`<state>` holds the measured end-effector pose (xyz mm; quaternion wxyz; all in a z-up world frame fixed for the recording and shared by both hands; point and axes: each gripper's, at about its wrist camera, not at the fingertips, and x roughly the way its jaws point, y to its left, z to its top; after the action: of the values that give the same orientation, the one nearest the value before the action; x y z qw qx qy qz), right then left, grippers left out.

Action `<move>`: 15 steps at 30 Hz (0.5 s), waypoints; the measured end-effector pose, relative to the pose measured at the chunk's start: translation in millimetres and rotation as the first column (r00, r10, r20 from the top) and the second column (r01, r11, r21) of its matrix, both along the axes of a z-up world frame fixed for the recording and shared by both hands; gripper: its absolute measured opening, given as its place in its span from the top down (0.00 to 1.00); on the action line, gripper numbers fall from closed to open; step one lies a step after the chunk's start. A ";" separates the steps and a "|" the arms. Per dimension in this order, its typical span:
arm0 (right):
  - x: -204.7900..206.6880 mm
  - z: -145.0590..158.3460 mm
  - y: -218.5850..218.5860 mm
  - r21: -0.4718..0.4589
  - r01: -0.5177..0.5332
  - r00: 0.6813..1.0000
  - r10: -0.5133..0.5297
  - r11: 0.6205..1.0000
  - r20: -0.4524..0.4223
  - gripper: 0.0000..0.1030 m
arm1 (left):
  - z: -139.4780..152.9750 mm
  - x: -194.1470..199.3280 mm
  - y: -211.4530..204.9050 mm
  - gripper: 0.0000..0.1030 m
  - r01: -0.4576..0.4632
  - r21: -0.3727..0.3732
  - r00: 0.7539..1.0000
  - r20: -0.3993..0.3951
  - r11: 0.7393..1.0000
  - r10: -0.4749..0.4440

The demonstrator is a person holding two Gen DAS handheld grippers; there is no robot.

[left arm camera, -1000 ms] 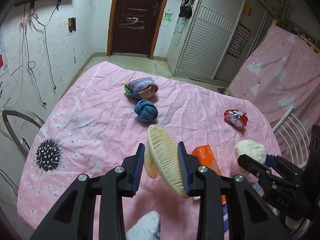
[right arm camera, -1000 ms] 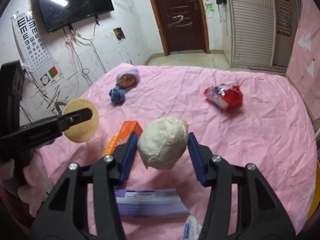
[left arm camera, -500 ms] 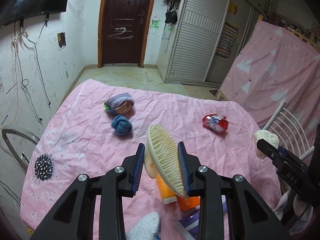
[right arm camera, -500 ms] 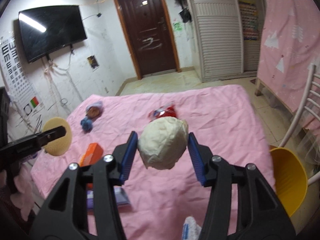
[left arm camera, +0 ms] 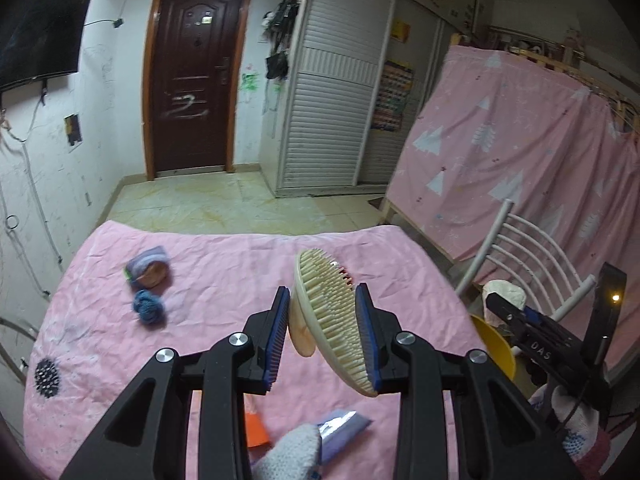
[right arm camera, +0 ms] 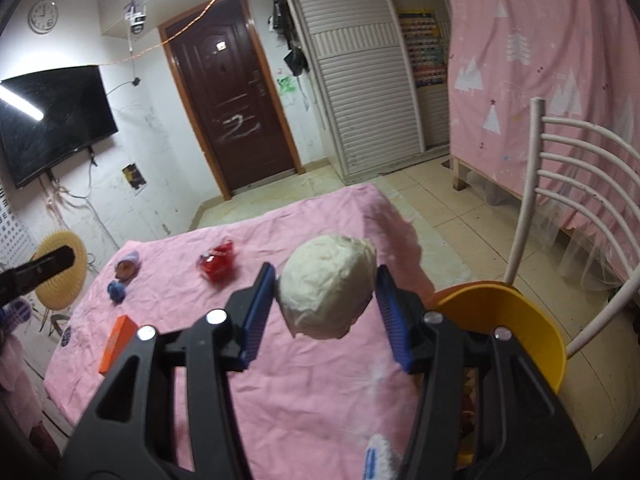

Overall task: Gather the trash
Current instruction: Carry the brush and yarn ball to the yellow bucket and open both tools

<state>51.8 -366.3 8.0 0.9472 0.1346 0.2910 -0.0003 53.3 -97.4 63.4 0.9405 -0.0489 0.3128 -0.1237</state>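
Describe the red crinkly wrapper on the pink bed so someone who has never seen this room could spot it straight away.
Start at the pink bedsheet in front of the dark brown door. On its far half, toward the door, lies the red crinkly wrapper, to the right of the blue yarn ball and the purple bundle. It is the only shiny red thing there; the orange box nearer the camera is flat and matte.

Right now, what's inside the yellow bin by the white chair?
Yellow plastic bin: only its rim and bare inner wall show. The right tool, holding a white crumpled paper ball, covers the bottom, so its contents cannot be seen.
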 end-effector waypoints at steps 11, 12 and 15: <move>-21.8 -13.4 -65.2 -0.004 0.138 0.990 -0.138 0.990 0.002 0.52 | 1.2 13.5 -82.9 0.77 0.139 -0.055 0.990 -0.028 0.989 -0.141; -22.2 -15.5 -69.6 -0.004 0.148 0.989 -0.148 0.989 0.001 0.52 | 0.3 15.7 -88.3 0.77 0.144 -0.057 0.989 -0.031 0.988 -0.146; -20.8 -24.9 -87.3 -0.008 0.182 0.983 -0.182 0.983 -0.011 0.52 | -1.9 20.9 -112.7 0.77 0.170 -0.056 0.984 -0.043 0.984 -0.173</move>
<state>31.0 -453.5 -16.9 0.9420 0.1574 0.2830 -0.0885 74.1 -210.1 61.5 0.9170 -0.0492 0.3347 -0.2111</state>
